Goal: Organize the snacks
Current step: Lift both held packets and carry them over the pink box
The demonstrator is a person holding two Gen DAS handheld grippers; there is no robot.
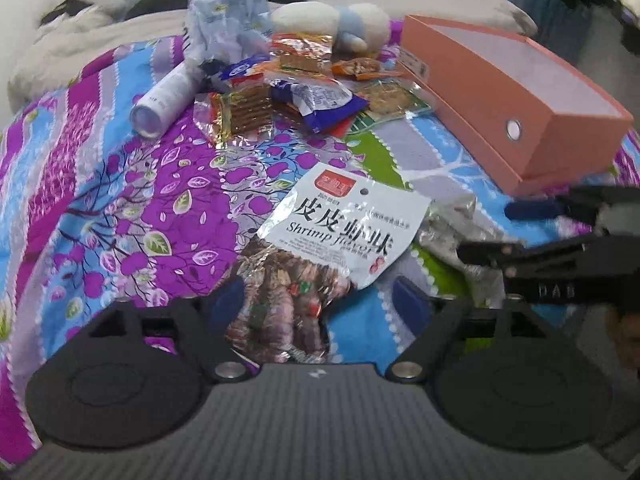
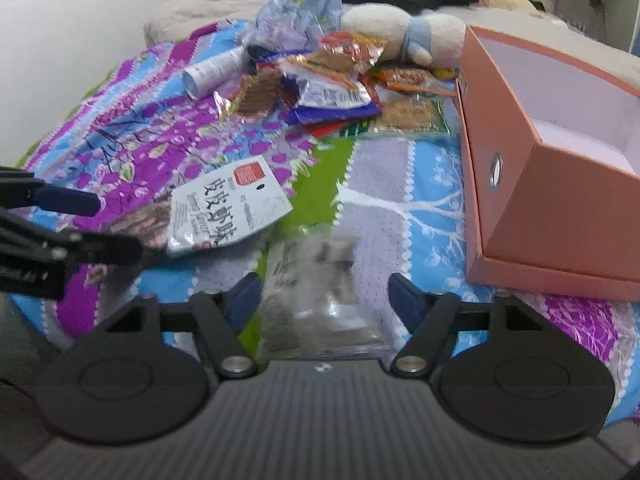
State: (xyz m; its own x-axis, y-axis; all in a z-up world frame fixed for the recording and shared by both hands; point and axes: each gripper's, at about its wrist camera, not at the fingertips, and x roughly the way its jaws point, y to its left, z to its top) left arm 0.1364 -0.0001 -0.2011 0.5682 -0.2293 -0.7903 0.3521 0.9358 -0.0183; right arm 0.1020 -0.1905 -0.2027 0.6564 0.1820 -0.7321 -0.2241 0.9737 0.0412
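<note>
A white "Shrimp flavor" packet with a clear lower half lies on the flowered bedspread. Its lower end sits between the fingers of my left gripper, which stands open and does not press on it. The same packet and the left gripper show at the left of the right wrist view. A grey, see-through packet lies between the fingers of my right gripper, also open. That silvery packet and the right gripper appear at the right of the left wrist view. An open orange box stands to the right.
Several snack packets are heaped at the far side of the bedspread. A white bottle lies left of the heap. A pale blue bag and a plush toy sit behind it, before pillows and clothes.
</note>
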